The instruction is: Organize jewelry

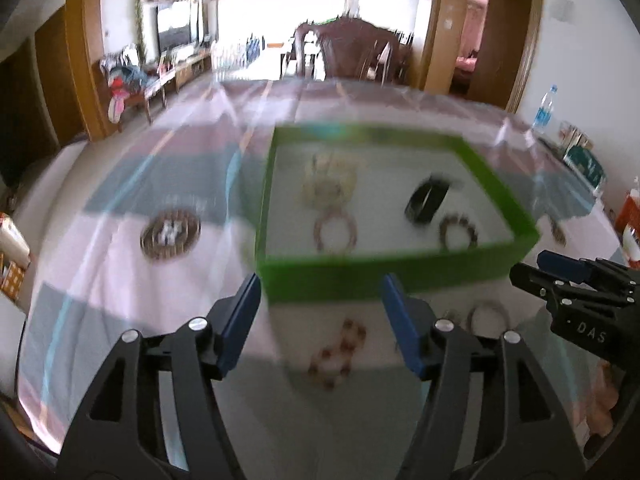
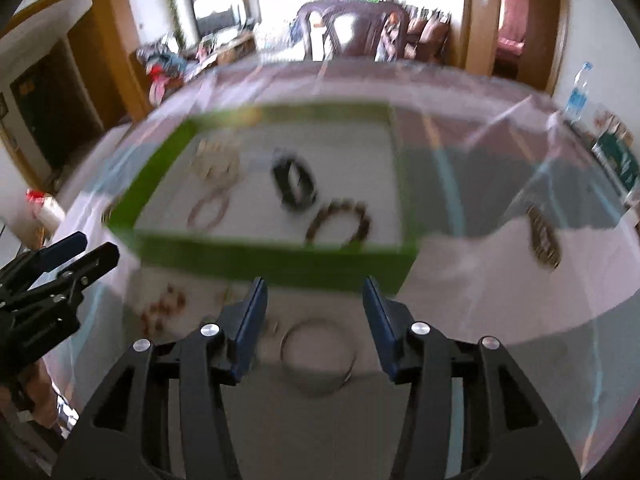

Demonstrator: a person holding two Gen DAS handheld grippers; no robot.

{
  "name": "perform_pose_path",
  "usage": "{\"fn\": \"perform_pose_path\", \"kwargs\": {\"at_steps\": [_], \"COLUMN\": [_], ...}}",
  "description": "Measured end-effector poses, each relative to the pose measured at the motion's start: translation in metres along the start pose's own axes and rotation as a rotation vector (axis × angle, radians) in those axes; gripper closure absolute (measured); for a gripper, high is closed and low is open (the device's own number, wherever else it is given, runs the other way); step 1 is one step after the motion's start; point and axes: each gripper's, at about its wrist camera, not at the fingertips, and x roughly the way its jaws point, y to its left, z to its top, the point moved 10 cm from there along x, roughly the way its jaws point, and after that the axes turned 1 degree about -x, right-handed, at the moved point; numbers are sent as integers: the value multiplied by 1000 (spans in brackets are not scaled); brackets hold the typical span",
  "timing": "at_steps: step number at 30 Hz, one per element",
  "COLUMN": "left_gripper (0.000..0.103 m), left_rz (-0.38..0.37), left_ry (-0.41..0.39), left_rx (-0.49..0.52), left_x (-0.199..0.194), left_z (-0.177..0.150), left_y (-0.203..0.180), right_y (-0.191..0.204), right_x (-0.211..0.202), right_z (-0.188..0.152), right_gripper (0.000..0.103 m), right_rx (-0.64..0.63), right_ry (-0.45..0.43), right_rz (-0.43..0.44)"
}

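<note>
A green tray (image 1: 384, 276) (image 2: 276, 258) sits on the table and holds a pale bead pile (image 1: 330, 178), a pink bracelet (image 1: 335, 232), a black bangle (image 1: 424, 202) (image 2: 295, 186) and a brown bead bracelet (image 1: 458, 232) (image 2: 340, 222). My left gripper (image 1: 320, 292) is open and empty, just above a reddish bead bracelet (image 1: 338, 354) (image 2: 162, 308) lying in front of the tray. My right gripper (image 2: 315, 294) is open and empty, above a thin metal bangle (image 2: 318, 356) (image 1: 488, 316). Both views are motion-blurred.
A round brown woven piece (image 1: 171, 234) lies left of the tray. Another brown beaded piece (image 2: 543, 238) lies to its right. A water bottle (image 1: 544, 110), a green box (image 1: 585, 166) and other items stand at the table's right edge. A chair (image 1: 352, 52) stands behind.
</note>
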Motion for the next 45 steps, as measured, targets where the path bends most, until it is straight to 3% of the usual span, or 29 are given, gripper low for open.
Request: {"fn": "perform_pose_path", "kwargs": {"at_steps": [4, 8, 10, 15, 18, 29, 42, 45], "left_gripper": [44, 45, 45, 44, 45, 48, 47, 59], "left_rz": [30, 38, 28, 15, 4, -54, -34, -26], "left_ry": [78, 100, 102, 110, 115, 148, 162, 152], "left_rx": [-34, -38, -28, -17, -11, -13, -20, -40], "left_x": [18, 22, 21, 22, 24, 30, 39, 40], "left_z": [-26, -39, -41, -44, -46, -58, -63, -65], "left_y": [13, 20, 18, 12, 5, -19, -19, -15], "right_y": [28, 60, 66, 62, 56, 13, 26, 30], "right_x": [17, 25, 32, 46, 43, 31, 25, 27], "right_z": [-20, -35, -40, -55, -58, -68, -67, -65], "right_gripper": [61, 61, 61, 75, 85, 86, 82, 82], "right_rx": [-47, -116, -134, -142, -151, -68, -104, -119], "right_ry": [68, 98, 122, 184, 176, 170, 144, 132], "right_rz": [37, 95, 84, 49, 19, -19, -20, -34]}}
